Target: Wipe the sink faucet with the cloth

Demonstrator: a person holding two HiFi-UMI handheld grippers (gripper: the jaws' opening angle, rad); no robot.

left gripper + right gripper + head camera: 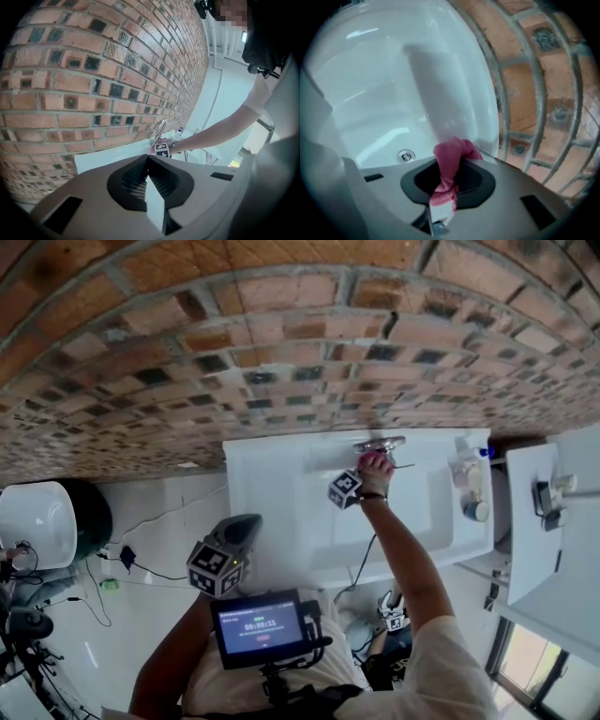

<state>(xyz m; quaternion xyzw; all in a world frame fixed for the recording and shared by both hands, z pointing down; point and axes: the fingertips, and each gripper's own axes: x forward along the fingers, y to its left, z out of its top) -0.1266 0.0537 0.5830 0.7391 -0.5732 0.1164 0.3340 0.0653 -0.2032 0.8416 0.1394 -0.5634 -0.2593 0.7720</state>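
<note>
Pink and soft, the cloth (449,161) is a light, limp rag. It will fold round a curved pipe easily but gives no stiffness of its own, so pressure has to come from the right gripper (361,474), whose 2 jaws pinch it at a bunched middle with a loose tuft standing out in front. That hold looks sound, and a grip nearer the tuft would probably give firmer contact. In the head view the cloth sits right at the chrome faucet (380,443), at the back edge of the white sink (272,474) (whether it actually touches the metal I cannot tell). Chrome is hard and slick, so the rag should slide freely.

The left gripper (150,178) hangs well apart from the sink, jaws pressed together on nothing. The brick wall (281,352) rises close behind the faucet and leaves little room there. Small bottles (466,472) stand on the sink's right rim, near enough to be knocked.
</note>
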